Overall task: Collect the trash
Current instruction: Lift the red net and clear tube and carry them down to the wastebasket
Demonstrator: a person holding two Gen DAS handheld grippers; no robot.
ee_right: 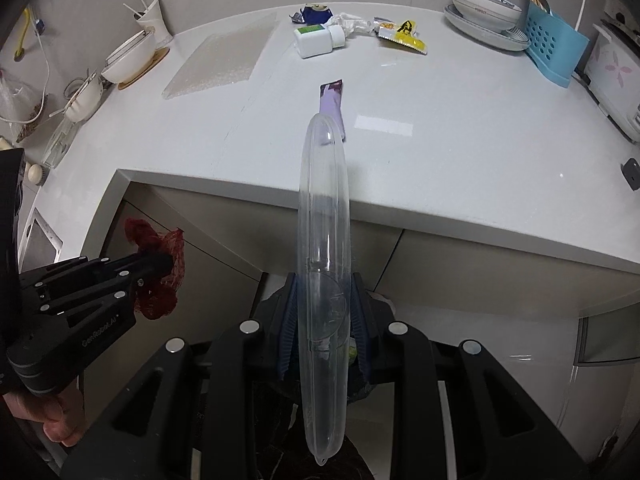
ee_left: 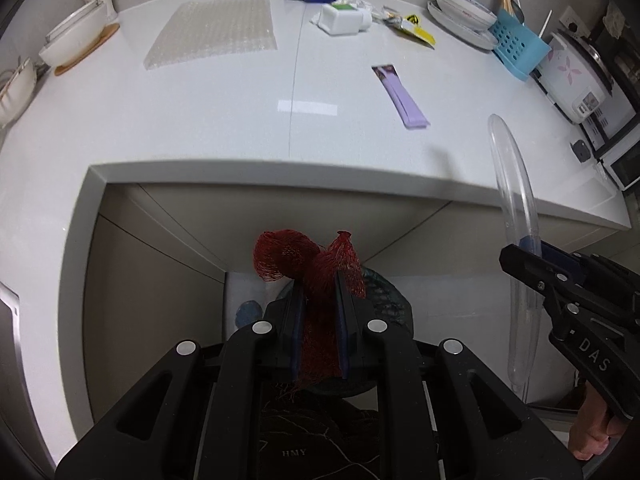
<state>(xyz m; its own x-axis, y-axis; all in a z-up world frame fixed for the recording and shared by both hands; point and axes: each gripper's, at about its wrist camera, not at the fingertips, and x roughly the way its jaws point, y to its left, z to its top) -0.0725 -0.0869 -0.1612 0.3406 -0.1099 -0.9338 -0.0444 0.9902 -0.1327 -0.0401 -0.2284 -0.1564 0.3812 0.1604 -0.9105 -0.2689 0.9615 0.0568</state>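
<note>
Left wrist | white counter [ee_left: 224,120] | wall corner | bin below, probably

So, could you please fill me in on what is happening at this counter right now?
A person is collecting trash with two handheld tongs. The left tongs are shut on a red mesh net bag, and the right tongs are shut on a clear plastic lid, both held in front of the counter edge above a dark bin. A purple wrapper, a white bottle and other wrappers lie on the white counter.
</note>
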